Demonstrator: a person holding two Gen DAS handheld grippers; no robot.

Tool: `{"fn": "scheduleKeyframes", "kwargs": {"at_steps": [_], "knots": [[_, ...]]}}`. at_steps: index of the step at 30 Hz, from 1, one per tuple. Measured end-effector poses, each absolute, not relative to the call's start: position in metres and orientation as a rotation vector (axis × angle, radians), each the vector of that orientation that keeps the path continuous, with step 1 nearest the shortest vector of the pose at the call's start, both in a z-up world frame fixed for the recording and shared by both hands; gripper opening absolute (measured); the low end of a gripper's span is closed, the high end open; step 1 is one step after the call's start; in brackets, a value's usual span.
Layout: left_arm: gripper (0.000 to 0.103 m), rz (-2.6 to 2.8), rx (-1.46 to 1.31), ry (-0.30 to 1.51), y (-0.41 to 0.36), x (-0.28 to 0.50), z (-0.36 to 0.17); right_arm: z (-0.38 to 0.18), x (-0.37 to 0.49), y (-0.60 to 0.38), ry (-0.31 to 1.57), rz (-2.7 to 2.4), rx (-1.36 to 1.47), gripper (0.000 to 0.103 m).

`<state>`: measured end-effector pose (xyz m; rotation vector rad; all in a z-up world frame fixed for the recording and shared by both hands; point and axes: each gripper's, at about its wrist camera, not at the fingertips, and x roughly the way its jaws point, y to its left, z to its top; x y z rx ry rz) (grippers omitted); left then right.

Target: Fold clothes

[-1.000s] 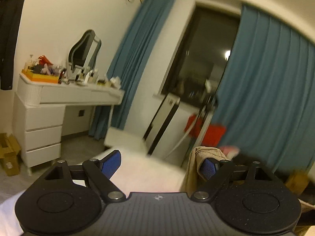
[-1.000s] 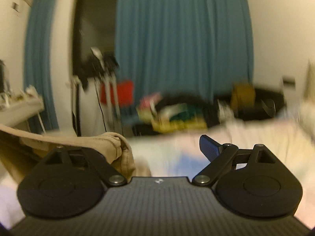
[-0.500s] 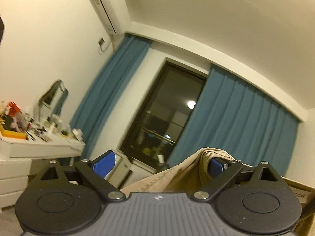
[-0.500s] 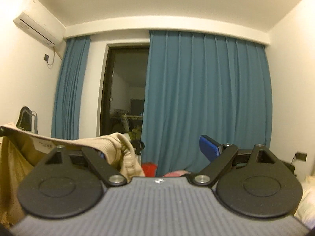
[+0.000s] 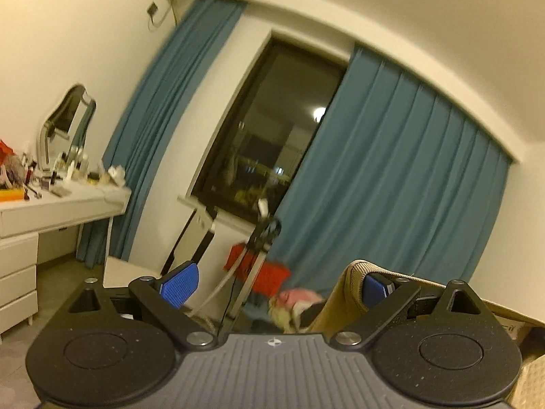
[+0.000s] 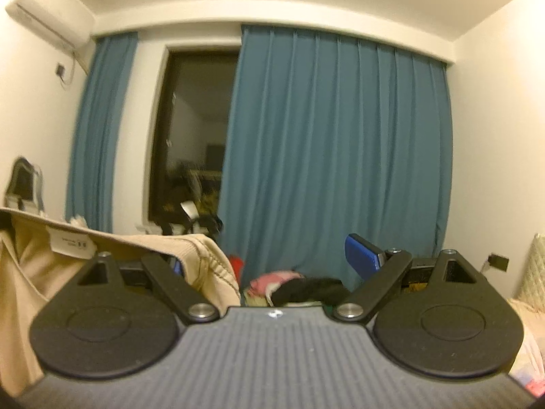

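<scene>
Both the left gripper (image 5: 277,281) and right gripper (image 6: 272,255) stand spread, the beige garment (image 6: 207,259) hooked over one finger each; keep it taut and level.

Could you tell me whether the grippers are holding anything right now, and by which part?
The beige garment hangs from both open grippers: its ribbed edge is draped over the left gripper's right finger and the right gripper's left finger, not pinched.

Both wrist cams sit just behind their tools, aimed level across room; left cam rolled. Shared: blue curtains (image 5: 391,170) (image 6: 333,156), dark window (image 5: 272,129) (image 6: 194,129).
</scene>
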<state>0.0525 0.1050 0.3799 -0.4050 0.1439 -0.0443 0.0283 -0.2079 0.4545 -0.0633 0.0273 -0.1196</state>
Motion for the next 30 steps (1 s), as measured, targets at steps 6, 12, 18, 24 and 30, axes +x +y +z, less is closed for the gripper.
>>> {"fn": "scheduleKeyframes", "kwargs": {"at_steps": [6,12,18,24,30], "knots": [[0.097,-0.003,-0.368,0.204,0.073,0.183,0.326,0.397,0.142,-0.235,0.146,-0.165,-0.042,0.089],[0.097,0.039,-0.322,0.318,0.045,0.333,0.220,0.320,0.295,-0.254,0.197,-0.233,-0.026,0.089],[0.097,0.070,-0.274,0.468,0.021,0.487,0.096,0.185,0.446,-0.282,0.335,-0.256,0.013,0.089],[0.096,0.056,-0.228,0.618,0.012,0.587,0.009,0.044,0.545,-0.296,0.577,-0.211,0.039,0.089],[0.097,-0.027,-0.185,0.769,0.023,0.606,-0.021,-0.015,0.579,-0.287,0.795,-0.121,0.030,0.089]]}}
